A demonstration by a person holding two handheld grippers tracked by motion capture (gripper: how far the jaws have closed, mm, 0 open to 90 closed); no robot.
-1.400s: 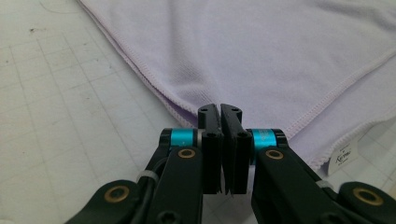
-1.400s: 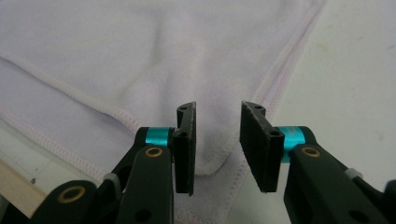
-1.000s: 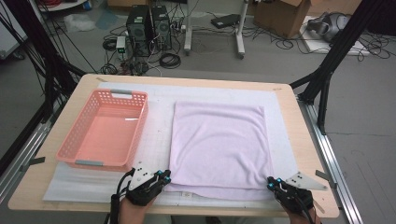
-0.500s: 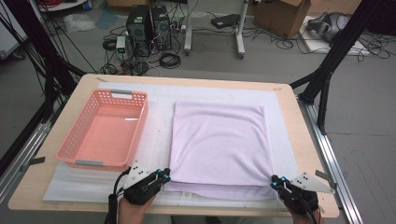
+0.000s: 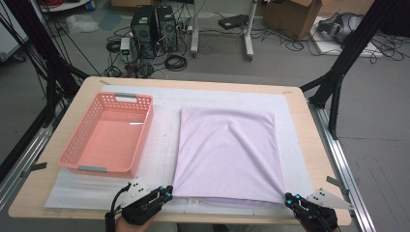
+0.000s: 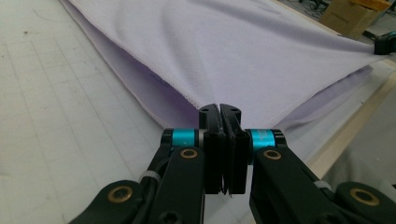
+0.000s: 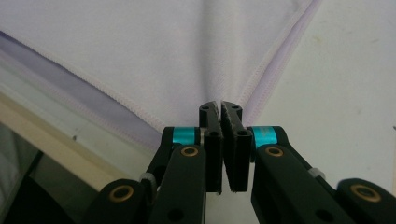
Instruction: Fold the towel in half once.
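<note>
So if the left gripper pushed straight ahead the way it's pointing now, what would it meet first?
The left gripper, shut on the near corner of the folded lilac cloth, would probably just push into that cloth; the right gripper sits farther off to the side.

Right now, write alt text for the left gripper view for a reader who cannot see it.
The left gripper, its two black jaws pressed together, pinches the near corner of a folded lilac cloth that stretches away over a white gridded mat. The other gripper's tip holds the far corner at upper right.
</note>
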